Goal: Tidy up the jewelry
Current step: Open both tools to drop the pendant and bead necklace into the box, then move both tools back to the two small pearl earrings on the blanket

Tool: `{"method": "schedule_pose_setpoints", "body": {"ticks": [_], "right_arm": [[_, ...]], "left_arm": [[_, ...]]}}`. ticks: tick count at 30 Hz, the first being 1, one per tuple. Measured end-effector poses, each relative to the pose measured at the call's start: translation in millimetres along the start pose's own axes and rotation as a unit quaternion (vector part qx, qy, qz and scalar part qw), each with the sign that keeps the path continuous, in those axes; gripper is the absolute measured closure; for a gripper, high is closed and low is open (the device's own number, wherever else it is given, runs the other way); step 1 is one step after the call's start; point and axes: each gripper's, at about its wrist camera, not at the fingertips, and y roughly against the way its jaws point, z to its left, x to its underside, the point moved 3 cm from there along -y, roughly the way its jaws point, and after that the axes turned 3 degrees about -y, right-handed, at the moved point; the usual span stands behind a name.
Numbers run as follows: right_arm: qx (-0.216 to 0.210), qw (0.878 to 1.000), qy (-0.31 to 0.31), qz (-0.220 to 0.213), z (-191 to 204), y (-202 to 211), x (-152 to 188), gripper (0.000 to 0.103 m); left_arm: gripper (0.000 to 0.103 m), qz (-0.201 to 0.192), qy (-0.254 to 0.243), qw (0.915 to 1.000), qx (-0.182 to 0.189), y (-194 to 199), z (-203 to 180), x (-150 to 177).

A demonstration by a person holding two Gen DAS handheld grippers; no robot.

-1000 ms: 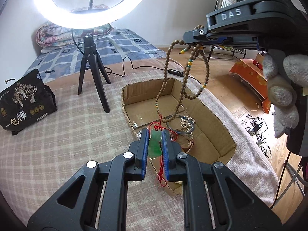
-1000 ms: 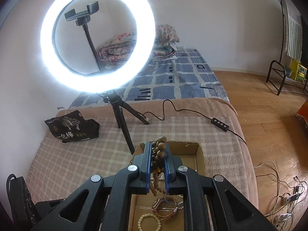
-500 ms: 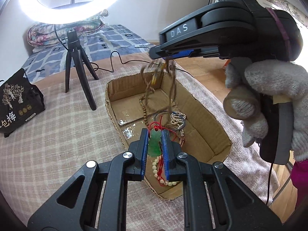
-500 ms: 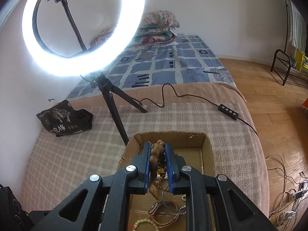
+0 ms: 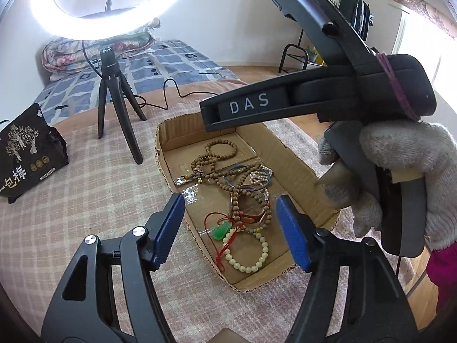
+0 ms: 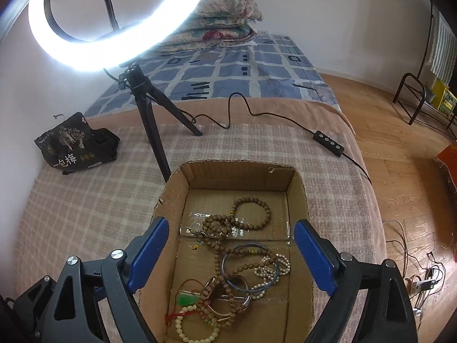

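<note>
Lay open-topped on the checked blanket (image 6: 94,208), a shallow cardboard box (image 6: 175,200), just in front of the ring light's black tripod (image 6: 151,120). Held all the jewelry on its floor: a long string of brown wooden beads (image 6: 251,208) looped near the far wall and trailing toward the near end, draped over a blue bangle (image 6: 250,265); a cluster of small pearl strands (image 6: 271,268) touching that bangle on its right; a metal-and-brown bracelet (image 5: 251,214) under the brown beads; a green jade pendant on red cord (image 5: 221,230) at the near left; and a bracelet of pale cream beads (image 5: 248,255) nearest the front wall, touching the red cord. Showed strips of clear tape on the box floor beneath the beads. Hovered above the near end of the box with blue pads spread wide and nothing between them, the left gripper (image 5: 231,228), jaws just having opened, the jade pendant lying loose below. Stood likewise wide apart over the box and empty, the right gripper (image 6: 228,257), jaws just having opened, brown beads resting on the cardboard beneath. Gripped the right tool's handle, a hand in a grey knit glove (image 5: 400,177). Sat well apart at the blanket's left, a black printed bag (image 6: 74,145).
</note>
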Motion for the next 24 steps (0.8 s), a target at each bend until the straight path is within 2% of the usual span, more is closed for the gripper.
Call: {"method": "schedule_pose_setpoints", "body": {"ticks": [12,24], "right_arm": [[0.009,0.999,-0.031,-0.019,-6.5,30.2,14.8,0.005],[0.019,0.998,-0.032,-0.045,10.0,72.3,42.7,0.002]], "left_arm": [[0.032,-0.011,-0.001,0.9999,-0.002,29.9,-1.0,6.3],[0.031,-0.032,-0.018,0.9992,-0.015,77.5,7.3,27.0]]}}
